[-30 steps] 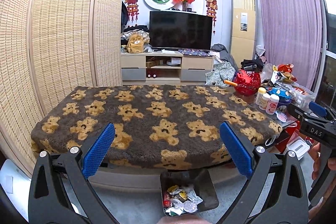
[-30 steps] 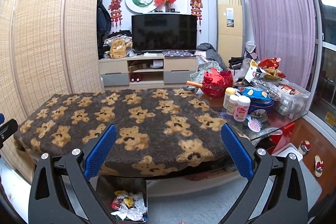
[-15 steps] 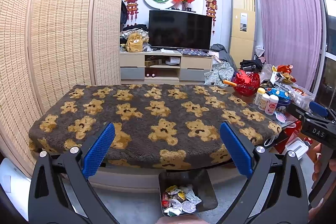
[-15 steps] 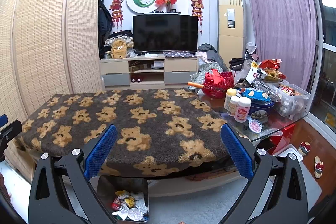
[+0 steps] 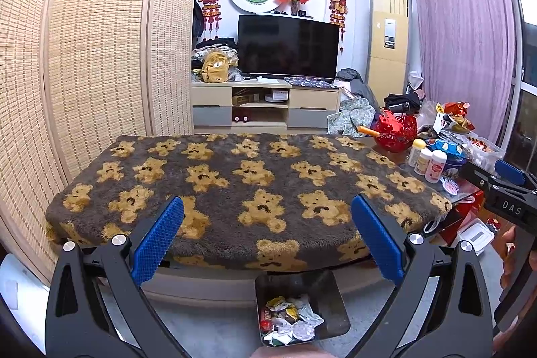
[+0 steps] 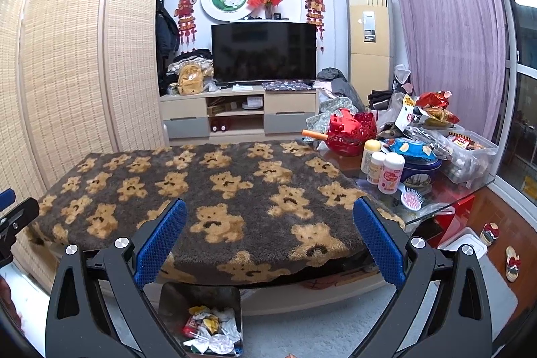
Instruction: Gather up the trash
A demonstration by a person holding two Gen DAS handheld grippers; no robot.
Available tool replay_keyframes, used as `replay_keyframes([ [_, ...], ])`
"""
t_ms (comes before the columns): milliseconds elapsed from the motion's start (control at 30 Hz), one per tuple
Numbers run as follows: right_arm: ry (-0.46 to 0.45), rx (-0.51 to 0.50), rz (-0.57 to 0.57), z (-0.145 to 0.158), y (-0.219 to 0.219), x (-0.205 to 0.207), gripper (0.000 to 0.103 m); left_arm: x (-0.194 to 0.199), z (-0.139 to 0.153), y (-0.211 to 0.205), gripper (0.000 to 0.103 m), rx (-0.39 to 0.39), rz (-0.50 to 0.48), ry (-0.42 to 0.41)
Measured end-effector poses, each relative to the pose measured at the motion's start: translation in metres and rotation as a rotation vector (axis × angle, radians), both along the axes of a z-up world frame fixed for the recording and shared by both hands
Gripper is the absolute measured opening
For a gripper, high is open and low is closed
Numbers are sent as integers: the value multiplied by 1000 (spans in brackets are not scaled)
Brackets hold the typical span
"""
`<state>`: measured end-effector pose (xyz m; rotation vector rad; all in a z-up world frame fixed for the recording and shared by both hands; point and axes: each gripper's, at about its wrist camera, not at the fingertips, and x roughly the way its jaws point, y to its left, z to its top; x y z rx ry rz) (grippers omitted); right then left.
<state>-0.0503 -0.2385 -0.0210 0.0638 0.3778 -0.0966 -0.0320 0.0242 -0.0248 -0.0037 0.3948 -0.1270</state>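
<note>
Across the middle of both views sits the table (image 5: 255, 223), covered by a brown teddy-bear blanket (image 6: 214, 183) with nothing lying on its top. Right end of the table is bare glass crowded with clutter: a red basket (image 6: 352, 133), three white bottles (image 6: 389, 173), a pink hairbrush (image 6: 411, 198), a clear bin of snacks (image 6: 470, 153). Below the table's near edge, on the floor, stands a dark trash bin (image 5: 322, 294); the trash (image 5: 290, 319), crumpled wrappers and foil lids, lies inside it, also seen from the right wrist at (image 6: 211, 329). Left gripper (image 5: 266, 237): jaws spread wide, blue pads (image 5: 157, 237) well apart, holding nothing, touching nothing, hanging above the bin in front of the table edge. Right gripper (image 6: 270, 239): same, fully spread, empty, no contact; bin sits below its left finger. Right gripper's body shows at the right edge of the left view with a hand (image 5: 510, 254) around its handle. Tip of the left gripper shows at the left edge of the right view.
</note>
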Motion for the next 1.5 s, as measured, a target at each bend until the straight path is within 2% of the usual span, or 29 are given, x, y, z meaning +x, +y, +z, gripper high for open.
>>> replay_keyframes([
  [800,-30,17,-3,13,-1,-1,100,-7,13,-4,95,7,4,-39],
  [1000,-23,11,0,13,-2,-1,100,-8,13,-11,95,73,4,-46],
  [1500,-14,17,1,12,-4,2,100,-11,18,-9,95,49,-4,-66],
])
